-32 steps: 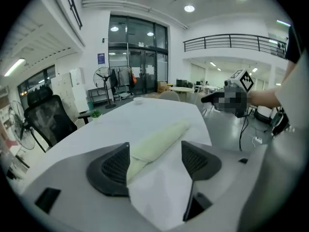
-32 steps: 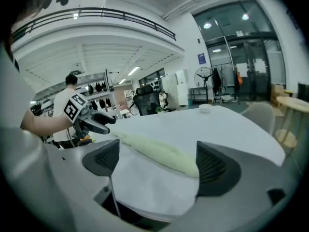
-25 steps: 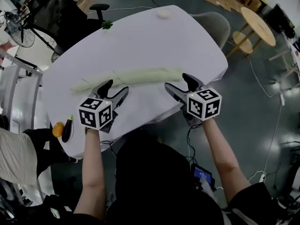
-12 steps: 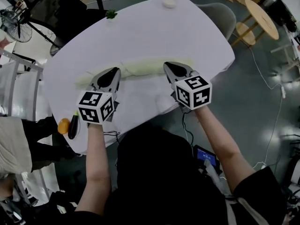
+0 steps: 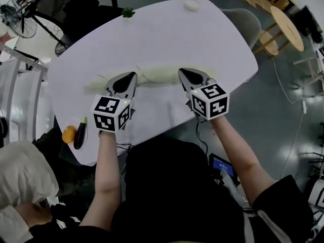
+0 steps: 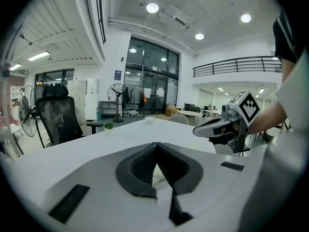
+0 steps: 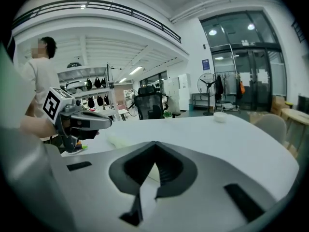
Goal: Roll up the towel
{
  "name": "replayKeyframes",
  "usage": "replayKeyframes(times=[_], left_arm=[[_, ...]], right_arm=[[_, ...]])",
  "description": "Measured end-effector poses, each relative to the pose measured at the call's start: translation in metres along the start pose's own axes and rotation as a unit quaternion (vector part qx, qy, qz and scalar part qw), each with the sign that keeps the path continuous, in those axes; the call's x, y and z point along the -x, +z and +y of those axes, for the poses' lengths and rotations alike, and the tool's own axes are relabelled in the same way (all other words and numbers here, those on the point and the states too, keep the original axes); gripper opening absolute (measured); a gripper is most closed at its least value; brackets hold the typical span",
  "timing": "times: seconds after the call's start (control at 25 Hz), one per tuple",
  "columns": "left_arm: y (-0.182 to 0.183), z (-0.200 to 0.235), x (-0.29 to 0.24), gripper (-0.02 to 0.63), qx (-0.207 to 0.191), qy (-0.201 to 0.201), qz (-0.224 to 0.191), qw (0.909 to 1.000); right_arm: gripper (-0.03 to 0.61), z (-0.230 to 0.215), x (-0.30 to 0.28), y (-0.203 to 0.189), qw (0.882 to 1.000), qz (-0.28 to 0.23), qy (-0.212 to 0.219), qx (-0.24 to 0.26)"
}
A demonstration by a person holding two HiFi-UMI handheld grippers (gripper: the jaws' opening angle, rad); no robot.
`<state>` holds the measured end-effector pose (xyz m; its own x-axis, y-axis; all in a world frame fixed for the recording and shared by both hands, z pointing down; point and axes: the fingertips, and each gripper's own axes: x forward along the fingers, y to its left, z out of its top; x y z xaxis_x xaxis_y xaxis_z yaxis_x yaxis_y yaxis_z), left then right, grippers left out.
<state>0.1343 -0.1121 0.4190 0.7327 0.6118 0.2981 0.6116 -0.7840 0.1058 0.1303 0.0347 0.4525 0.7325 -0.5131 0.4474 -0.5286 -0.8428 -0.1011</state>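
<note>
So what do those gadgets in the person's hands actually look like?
The left gripper and the right gripper are pale grey plastic. Each has two beak-like jaws lined with black ribbed pads. Behind each sits a white cube printed with black square markers. The forearms are bare, and the person wears a dark short-sleeved top.

Towel (image 5: 157, 75) lay across mid-table (image 5: 167, 39), along the near edge. Left gripper (image 5: 130, 76) and right gripper (image 5: 182, 72) sat at its near side. Bowl (image 5: 192, 5) and plant (image 5: 128, 12) at far edge; eggplant (image 5: 80, 134) and orange (image 5: 69, 134) at near-left corner.
</note>
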Motion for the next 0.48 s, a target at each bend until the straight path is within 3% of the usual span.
replayKeyframes(times=[0.48], left_arm=[[-0.012, 0.012, -0.003, 0.012, 0.026, 0.016, 0.008, 0.9995]], right_arm=[[0.006, -0.003, 0.001, -0.005, 0.999, 0.018, -0.002, 0.029]])
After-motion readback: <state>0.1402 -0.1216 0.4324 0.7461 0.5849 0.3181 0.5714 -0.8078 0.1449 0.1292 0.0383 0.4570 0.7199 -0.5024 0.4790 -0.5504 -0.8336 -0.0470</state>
